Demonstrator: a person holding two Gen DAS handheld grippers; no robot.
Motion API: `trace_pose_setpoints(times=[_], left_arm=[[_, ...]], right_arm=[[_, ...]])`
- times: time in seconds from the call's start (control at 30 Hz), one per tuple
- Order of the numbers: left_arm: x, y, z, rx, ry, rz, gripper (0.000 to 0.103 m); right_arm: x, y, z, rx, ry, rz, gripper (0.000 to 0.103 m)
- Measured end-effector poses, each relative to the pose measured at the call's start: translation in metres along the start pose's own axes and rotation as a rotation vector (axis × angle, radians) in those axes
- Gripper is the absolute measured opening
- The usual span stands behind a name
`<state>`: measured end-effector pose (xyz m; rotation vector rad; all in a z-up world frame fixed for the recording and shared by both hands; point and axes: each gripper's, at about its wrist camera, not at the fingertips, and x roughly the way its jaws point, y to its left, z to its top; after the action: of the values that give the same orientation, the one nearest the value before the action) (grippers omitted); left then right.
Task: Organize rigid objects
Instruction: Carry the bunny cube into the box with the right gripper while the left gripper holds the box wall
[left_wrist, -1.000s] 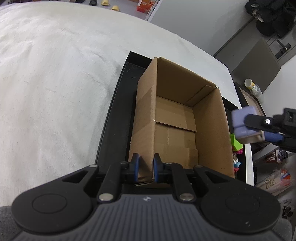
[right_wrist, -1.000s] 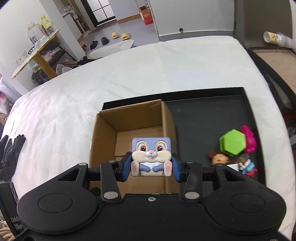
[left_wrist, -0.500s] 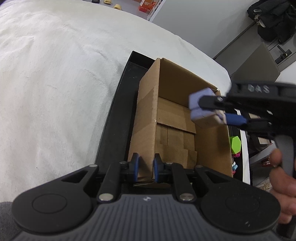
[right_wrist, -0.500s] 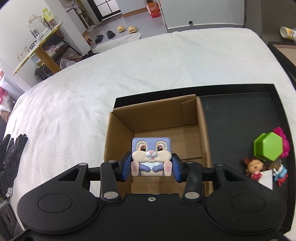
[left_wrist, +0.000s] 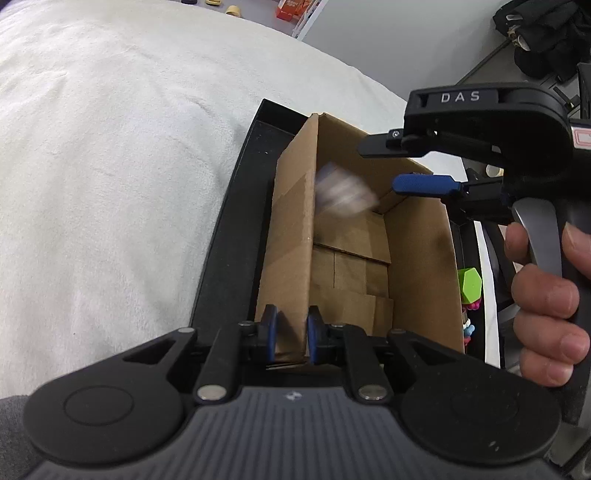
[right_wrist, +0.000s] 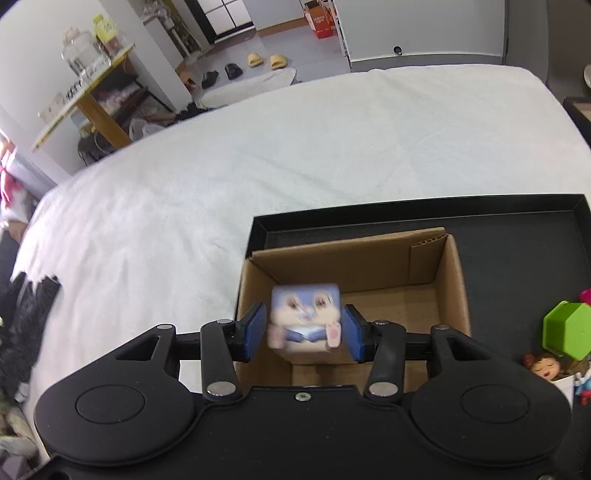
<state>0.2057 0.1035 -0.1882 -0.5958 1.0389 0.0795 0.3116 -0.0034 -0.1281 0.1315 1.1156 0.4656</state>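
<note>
Cardboard box (left_wrist: 413, 266) wall clamped by left gripper (left_wrist: 289, 334) – right gripper (right_wrist: 303, 332) just released blurred bunny cube (right_wrist: 304, 317)

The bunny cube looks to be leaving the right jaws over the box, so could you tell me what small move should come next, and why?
Probably lift the right gripper clear. Its jaws have just been opening, gaps show beside the blurred bunny cube, which is over the box. The left gripper is shut on the box wall.
</note>
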Motion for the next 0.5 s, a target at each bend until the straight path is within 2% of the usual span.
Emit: trace_pose_setpoints(times=[0.3, 0.5], left_arm=[[-0.003, -0.004, -0.004, -0.003, -0.014, 0.018, 0.015], [-0.003, -0.004, -0.005, -0.011, -0.02, 0.023, 0.015]], right_arm=[[-0.025, -0.012, -0.006, 0.017, -0.009, 0.012, 0.046], [-0.04, -0.025, -0.014, 0.035, 0.016, 0.014, 0.046]])
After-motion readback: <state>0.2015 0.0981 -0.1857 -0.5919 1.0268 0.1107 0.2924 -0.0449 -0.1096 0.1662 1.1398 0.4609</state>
